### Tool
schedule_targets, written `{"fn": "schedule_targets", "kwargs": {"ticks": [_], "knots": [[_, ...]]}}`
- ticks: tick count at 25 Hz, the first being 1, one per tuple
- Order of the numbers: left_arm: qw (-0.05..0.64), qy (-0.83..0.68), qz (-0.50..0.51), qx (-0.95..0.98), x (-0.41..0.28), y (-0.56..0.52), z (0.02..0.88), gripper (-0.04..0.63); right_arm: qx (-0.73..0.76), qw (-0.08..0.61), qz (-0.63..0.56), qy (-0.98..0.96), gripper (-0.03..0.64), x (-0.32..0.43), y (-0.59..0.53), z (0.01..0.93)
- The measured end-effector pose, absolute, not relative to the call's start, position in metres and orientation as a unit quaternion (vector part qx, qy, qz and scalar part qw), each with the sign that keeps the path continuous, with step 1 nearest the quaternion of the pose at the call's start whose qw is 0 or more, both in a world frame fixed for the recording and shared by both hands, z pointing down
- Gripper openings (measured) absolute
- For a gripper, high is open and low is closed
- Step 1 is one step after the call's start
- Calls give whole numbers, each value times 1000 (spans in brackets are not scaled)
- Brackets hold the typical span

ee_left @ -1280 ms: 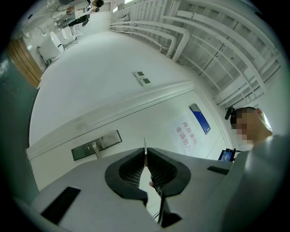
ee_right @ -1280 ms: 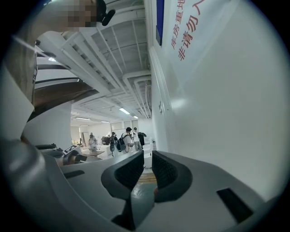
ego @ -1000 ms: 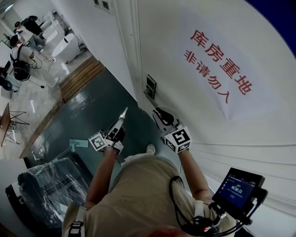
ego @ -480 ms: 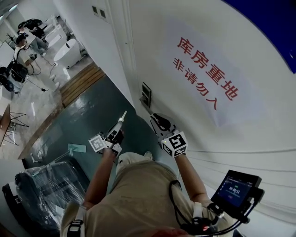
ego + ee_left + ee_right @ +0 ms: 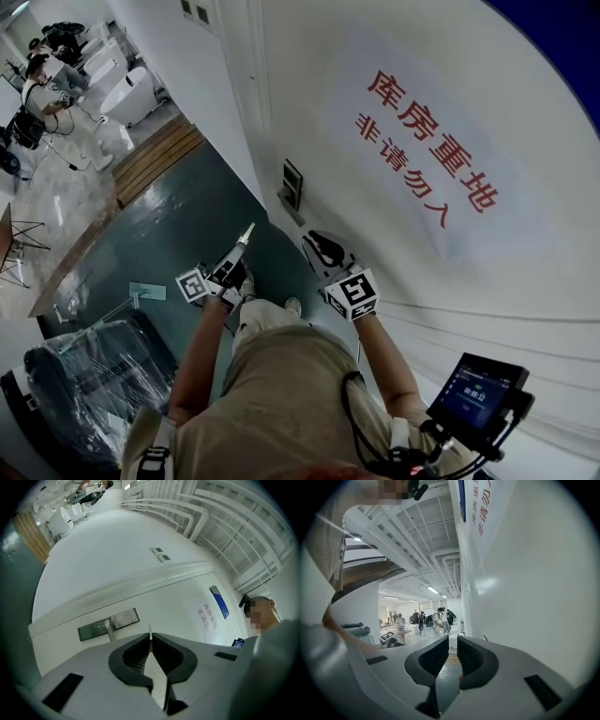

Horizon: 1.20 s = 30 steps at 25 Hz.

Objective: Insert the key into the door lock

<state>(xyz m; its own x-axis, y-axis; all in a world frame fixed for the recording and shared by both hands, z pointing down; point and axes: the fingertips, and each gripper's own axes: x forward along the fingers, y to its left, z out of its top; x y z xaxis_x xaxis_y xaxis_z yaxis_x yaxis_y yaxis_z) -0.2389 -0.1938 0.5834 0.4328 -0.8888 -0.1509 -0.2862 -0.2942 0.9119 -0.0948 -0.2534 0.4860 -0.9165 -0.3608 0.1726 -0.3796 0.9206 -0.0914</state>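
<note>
Door: lock near its frame-side edge.
Left gripper pinching key. Blade edge-on, long axis along jaws, aimed at bare door.
Lock lies left of key tip, slightly above, still apart. My read: shift left before pushing in.
Right gripper: narrow gap, nothing between, idle beside door.

A plastic-wrapped chair stands on the dark green floor, well apart from a wooden platform.
</note>
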Motion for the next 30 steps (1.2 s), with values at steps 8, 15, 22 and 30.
{"fn": "schedule_targets", "kwargs": {"ticks": [8, 15, 22, 30], "knots": [[451, -394, -316, 736, -234, -217, 609, 35, 209, 74, 58, -973, 46, -89, -267, 489], [472, -390, -308, 728, -229, -231, 639, 35, 212, 97, 65, -970, 46, -93, -265, 510], [497, -388, -284, 722, -228, -257, 673, 35, 219, 99, 77, -968, 46, -101, -275, 528], [525, -382, -255, 716, -236, -288, 710, 35, 241, 110, 85, -961, 46, -118, -288, 532]]}}
